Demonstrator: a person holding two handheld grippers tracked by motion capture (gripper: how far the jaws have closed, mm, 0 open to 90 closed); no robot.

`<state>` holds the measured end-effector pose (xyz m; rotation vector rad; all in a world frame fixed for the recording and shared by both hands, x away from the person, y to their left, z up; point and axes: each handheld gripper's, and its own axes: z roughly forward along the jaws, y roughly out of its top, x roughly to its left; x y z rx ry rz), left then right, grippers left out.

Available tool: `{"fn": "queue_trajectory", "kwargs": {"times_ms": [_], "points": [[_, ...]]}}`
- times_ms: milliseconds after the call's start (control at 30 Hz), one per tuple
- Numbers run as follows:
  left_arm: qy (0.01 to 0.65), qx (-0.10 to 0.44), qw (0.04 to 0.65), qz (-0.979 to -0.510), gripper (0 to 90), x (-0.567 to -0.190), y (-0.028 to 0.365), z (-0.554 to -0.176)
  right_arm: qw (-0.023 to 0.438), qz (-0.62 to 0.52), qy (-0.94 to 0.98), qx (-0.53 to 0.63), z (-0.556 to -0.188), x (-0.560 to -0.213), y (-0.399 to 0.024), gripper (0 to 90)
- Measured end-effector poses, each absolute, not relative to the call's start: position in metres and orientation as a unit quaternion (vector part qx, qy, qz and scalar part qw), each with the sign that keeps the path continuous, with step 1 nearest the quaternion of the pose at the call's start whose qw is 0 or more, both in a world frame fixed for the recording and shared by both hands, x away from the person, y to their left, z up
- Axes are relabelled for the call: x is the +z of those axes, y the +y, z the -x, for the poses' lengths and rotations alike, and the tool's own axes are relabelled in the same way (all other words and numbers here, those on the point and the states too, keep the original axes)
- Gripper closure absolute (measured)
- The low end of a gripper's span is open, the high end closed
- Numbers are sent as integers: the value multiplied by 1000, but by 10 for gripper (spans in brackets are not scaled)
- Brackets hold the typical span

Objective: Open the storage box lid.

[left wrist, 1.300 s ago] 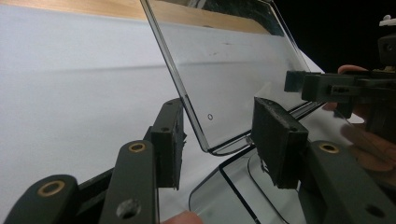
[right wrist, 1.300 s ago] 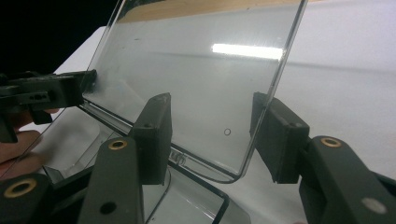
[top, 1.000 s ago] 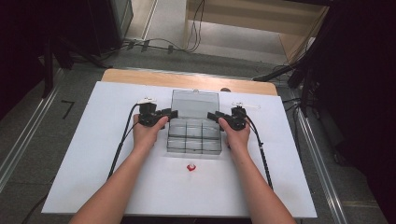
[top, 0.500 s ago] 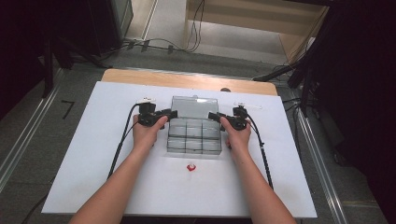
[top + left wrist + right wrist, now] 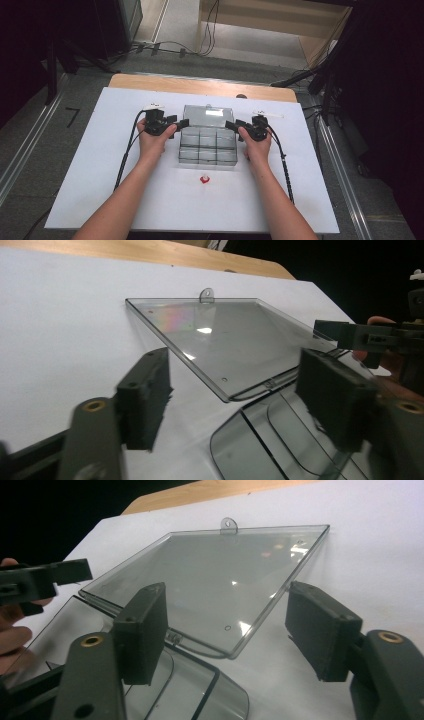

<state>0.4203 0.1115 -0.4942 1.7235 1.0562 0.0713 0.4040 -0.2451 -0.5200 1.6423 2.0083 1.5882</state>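
now the clear plastic organizer box (image 5: 207,147) sits at the middle of the white tabletop (image 5: 90,165), its lid (image 5: 207,116) thrown open and lying flat on the far side of the box, away from the person. the left gripper (image 5: 181,123) is at the box's left far corner, where the lid meets the box, and the right gripper (image 5: 231,125) is at the matching corner on the box's right; each points inward toward the box. the left hand (image 5: 152,142) and the right hand (image 5: 257,147) rest on the tabletop just beside the box's two sides.

in the left gripper view the lid (image 5: 225,345) lies ahead of the left gripper (image 5: 240,395), and the rounded rim of the box (image 5: 265,440) runs below and between the fingers (image 5: 145,397). those fingers stand wide, pressing on nothing, and they have just been opening. the right gripper (image 5: 350,335) shows farther off, past the lid's edge.

in the right gripper view the lid (image 5: 215,580) again lies ahead, a small hang tab at its far edge, and the box rim (image 5: 210,685) curves beneath the right gripper (image 5: 227,630). its fingers (image 5: 142,630) also stand wide with the lid's near edge between them but untouched, and they too have just been opening. the left gripper (image 5: 45,580) shows beyond the lid.

a small red piece (image 5: 204,179) lies on the tabletop just on the near side of the box, toward the person. a wooden board edge (image 5: 200,86) shows beyond the far side of the box.
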Motion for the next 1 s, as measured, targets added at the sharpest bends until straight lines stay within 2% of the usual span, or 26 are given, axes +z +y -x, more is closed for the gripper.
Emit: {"fn": "queue_trajectory", "kwargs": {"times_ms": [100,233,467,633,767,1000], "points": [[423,34,544,-724,224,-488,116,-411,57,-531,665,522,-398,-518,-248,239],[407,42,554,-725,130,-482,122,-396,71,-515,678,520,-388,-513,-249,178],[385,53,576,-719,16,-475,137,-366,83,-483,692,530,-366,-504,-246,94],[375,62,588,-714,0,-476,152,-341,104,-465,703,528,-348,-499,-241,70],[376,76,582,-717,0,-481,162,-324,107,-456,707,531,-335,-499,-238,9],[372,90,572,-726,0,-483,174,-307,121,-447,716,523,-314,-500,-236,0]]}}
